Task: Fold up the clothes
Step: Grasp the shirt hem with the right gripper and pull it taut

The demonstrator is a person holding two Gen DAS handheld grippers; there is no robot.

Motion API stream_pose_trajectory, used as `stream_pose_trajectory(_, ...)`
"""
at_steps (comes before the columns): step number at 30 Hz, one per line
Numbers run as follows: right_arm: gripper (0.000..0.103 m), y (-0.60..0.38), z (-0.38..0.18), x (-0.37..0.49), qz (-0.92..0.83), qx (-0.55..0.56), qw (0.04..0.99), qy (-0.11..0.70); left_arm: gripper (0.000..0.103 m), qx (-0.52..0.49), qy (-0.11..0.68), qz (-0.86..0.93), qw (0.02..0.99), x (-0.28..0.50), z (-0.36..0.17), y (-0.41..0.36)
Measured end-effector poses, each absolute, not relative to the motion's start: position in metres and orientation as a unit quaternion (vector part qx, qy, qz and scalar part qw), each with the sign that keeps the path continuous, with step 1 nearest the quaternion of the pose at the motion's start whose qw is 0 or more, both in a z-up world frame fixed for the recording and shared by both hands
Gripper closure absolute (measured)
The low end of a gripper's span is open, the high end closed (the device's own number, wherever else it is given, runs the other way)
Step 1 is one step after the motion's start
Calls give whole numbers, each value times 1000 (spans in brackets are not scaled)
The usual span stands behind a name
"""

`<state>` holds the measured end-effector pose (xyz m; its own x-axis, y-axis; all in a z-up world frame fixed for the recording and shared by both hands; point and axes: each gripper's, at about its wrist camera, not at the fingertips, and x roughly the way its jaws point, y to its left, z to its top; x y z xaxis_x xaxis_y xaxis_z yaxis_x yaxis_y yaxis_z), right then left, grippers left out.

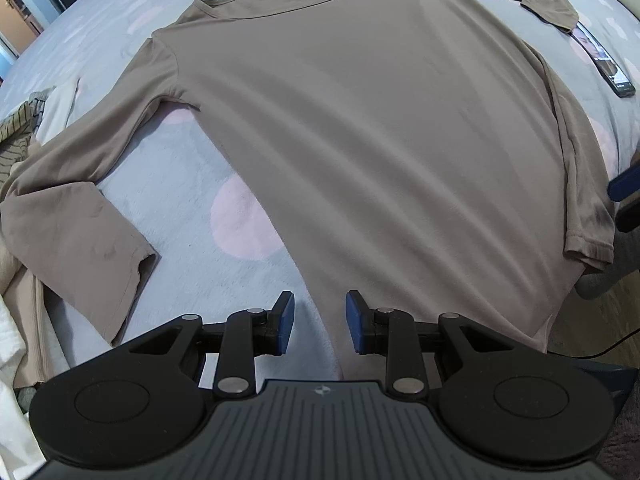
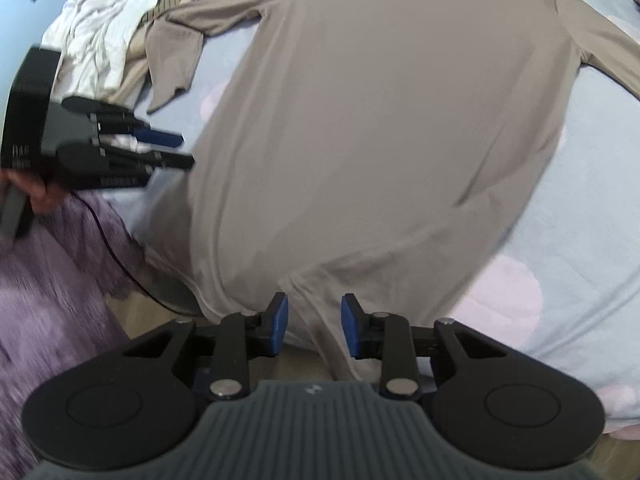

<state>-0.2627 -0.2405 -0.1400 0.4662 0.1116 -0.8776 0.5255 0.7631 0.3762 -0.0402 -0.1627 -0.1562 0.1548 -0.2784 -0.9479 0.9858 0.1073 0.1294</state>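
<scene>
A taupe long-sleeved shirt (image 1: 360,140) lies flat on the bed, neckline far from me and hem toward me. Its left sleeve (image 1: 76,208) bends down at the elbow. A right sleeve (image 1: 580,184) lies along the body's side. My left gripper (image 1: 320,320) hovers open over the shirt's lower left edge, its pads apart from the cloth. It also shows from the side, held by a hand, in the right wrist view (image 2: 186,151). My right gripper (image 2: 314,322) stands open above the shirt (image 2: 380,120) at its lower right hem corner, pressing on nothing.
The bedsheet (image 1: 180,200) is pale blue with pink dots. A phone (image 1: 604,62) lies by the far right sleeve. A pile of white and striped clothes (image 2: 108,28) sits beyond the left sleeve. A purple fuzzy fabric (image 2: 48,280) and a dark cable (image 2: 120,260) are near the bed's front edge.
</scene>
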Motion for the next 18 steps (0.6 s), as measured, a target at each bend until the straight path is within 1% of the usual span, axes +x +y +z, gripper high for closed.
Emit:
stream_pose_trajectory(6, 70, -242, -160, -243, -140, 368, 760, 518, 77, 431, 409, -505, 626, -37, -157, -159)
stream_pose_trajectory(9, 70, -245, -171, -241, -162, 409, 738, 511, 77, 429, 408, -509, 625, -36, -157, -160)
stream_pose_trajectory(12, 71, -250, -174, -242, -185, 427, 726, 506, 77, 431, 405, -512, 623, -35, -158, -162)
stream_pose_trajectory(13, 72, -253, -175, -243, -190, 432, 723, 505, 77, 432, 405, -513, 622, -35, -159, -163)
stream_pose_trajectory(14, 79, -255, -177, -244, -192, 436, 719, 505, 77, 433, 404, -513, 621, -35, -160, -163)
stream_pose_trajectory(15, 83, -257, -179, -245, -195, 441, 716, 505, 77, 435, 404, -513, 620, -35, -161, -164)
stream_pose_trajectory(16, 91, -259, -180, -245, -198, 445, 713, 504, 77, 436, 404, -513, 619, -34, -161, -165)
stream_pose_trajectory(17, 96, -260, -181, -246, -198, 447, 712, 504, 77, 436, 404, -514, 619, -34, -161, -165)
stream_pose_trajectory(18, 96, -261, -181, -248, -199, 448, 711, 504, 77, 436, 404, -514, 618, -34, -161, -165)
